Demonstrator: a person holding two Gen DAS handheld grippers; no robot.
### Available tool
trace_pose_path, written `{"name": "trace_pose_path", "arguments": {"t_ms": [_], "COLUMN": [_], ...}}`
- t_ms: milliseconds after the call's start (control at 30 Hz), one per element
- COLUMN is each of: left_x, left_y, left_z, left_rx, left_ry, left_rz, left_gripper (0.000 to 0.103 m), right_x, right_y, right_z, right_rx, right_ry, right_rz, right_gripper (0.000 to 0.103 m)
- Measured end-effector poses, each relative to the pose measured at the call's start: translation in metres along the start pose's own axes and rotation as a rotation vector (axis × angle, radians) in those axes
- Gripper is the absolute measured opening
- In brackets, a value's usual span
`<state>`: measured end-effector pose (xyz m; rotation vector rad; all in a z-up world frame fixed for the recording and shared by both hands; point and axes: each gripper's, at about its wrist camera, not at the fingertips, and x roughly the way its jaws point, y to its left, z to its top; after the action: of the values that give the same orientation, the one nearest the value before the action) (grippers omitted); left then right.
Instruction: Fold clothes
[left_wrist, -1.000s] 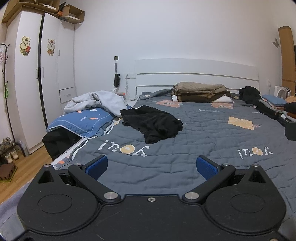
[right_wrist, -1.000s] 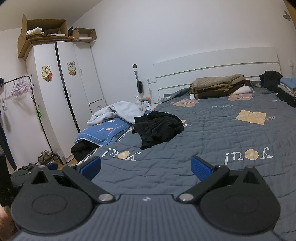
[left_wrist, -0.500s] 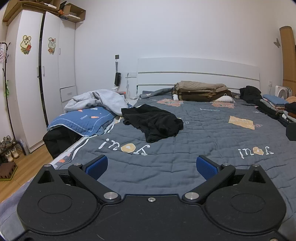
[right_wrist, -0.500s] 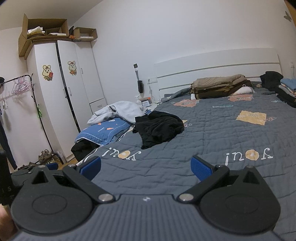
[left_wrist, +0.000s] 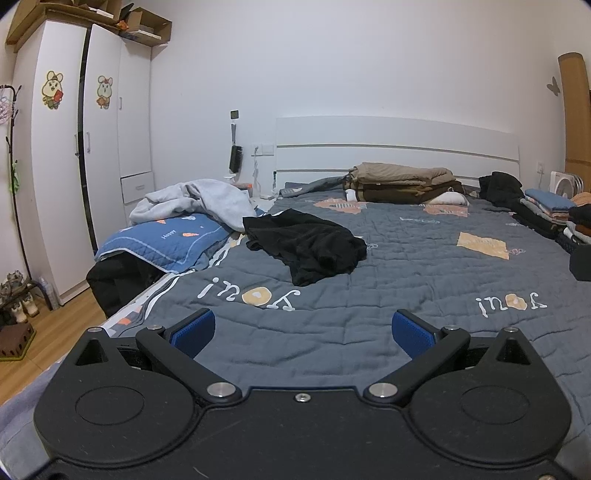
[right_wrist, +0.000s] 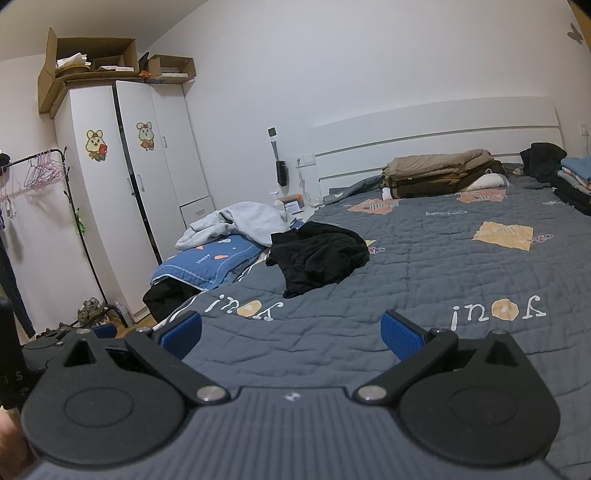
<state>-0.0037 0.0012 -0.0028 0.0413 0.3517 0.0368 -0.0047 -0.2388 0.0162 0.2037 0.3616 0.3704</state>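
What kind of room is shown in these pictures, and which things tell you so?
Most likely a home bedroom. A large bed with a grey quilt and white headboard fills the view, a white wardrobe stands against the wall, and a crumpled black garment lies on the quilt near stacks of folded clothes.

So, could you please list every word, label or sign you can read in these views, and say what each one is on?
"you!", upside down in white letters with an orange "o", twice on the grey quilt: near the black garment and further right.
"Happy", small white script, upside down, on the blue pillow.
Grey box by the bed: label too small to read.
Rabbit stickers on the wardrobe: no readable text.
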Motion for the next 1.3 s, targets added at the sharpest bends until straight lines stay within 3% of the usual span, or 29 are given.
{"name": "trace_pose_path", "arguments": {"t_ms": [533,933,1200,1300], "left_x": [0.000,0.021,0.082,0.117], "left_y": [0.001,0.024,0.034,0.037], "left_z": [0.001,0.011,0.019,0.018], "left_rx": [-0.002,-0.138,-0.049,-0.026], "left_ry": [0.003,0.047,0.024,0.023], "left_rz": [-0.015,-0.139,-0.120,-0.135], "left_gripper": [0.103,0.103,0.095,0.084], "right_x": [0.001,0.010,0.081,0.119], "right_y": [0.001,-0.002,-0.015,-0.025], "right_z": [-0.002,0.002,0.014,0.014], "right_rx": [-0.008,-0.028,0.003,0.011], "right_ry": [-0.005,-0.005,0.026,0.044], "right_rz": [0.000,-0.014,-0.015,-0.013], "right_gripper": [0.103,0.103,0.103,0.103]}}
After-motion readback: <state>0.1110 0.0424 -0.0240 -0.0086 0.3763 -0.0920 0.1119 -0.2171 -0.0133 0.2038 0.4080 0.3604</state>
